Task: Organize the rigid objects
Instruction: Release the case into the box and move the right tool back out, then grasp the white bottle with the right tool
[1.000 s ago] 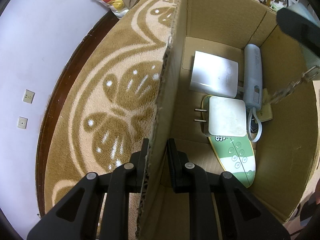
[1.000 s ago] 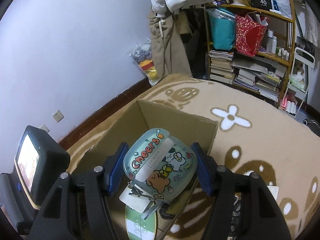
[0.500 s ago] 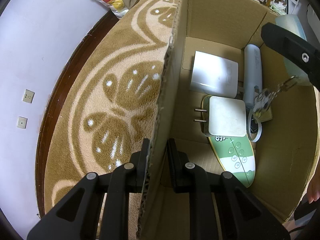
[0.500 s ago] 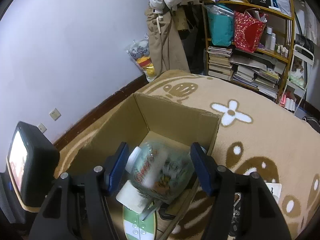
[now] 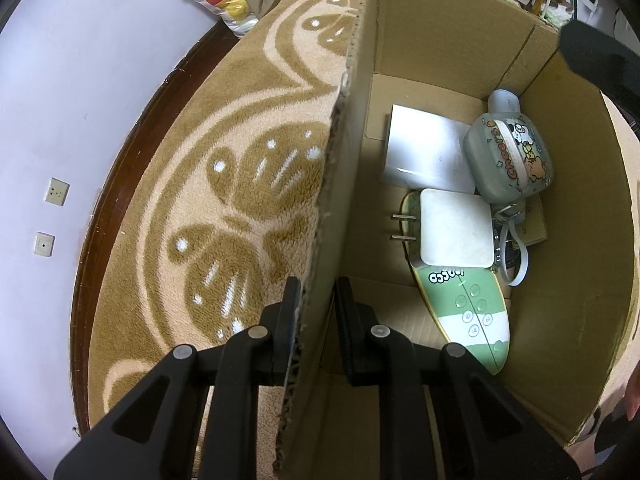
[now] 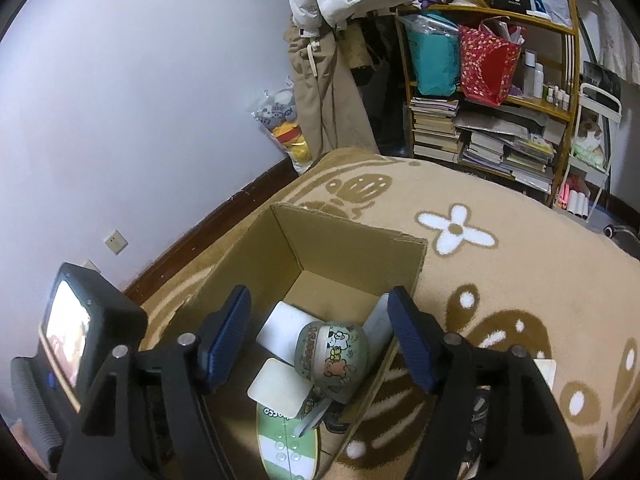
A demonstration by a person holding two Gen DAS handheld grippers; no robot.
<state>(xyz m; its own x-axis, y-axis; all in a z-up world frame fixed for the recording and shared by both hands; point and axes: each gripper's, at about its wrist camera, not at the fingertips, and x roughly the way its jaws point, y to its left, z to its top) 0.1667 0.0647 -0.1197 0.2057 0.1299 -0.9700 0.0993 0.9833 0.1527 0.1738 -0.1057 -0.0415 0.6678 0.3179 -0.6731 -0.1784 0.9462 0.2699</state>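
An open cardboard box (image 5: 420,40) (image 6: 352,240) stands on the carpet. My left gripper (image 5: 316,300) is shut on its near side wall, one finger inside and one outside. Inside lie a white flat box (image 5: 426,152), a white plug adapter (image 5: 456,232), a green-and-white oval device (image 5: 472,308) and a grey-green cartoon pouch (image 5: 512,160) (image 6: 332,354) marked "Cheers". My right gripper (image 6: 320,336) hovers above the box, its jaws opening; the pouch rests in the box below them, free of the blue pads (image 6: 230,332).
A patterned beige-and-brown carpet (image 6: 500,280) covers the floor. A crowded wooden bookshelf (image 6: 500,120), hanging clothes and a bag of plush toys (image 6: 284,120) stand by the wall. The left gripper's screen unit (image 6: 72,332) is at the lower left. A small white object (image 6: 546,370) lies on the carpet.
The pouch has left my right gripper and dropped into the box onto the other items. The right jaws have spread wider. My left gripper has kept its hold on the box wall.
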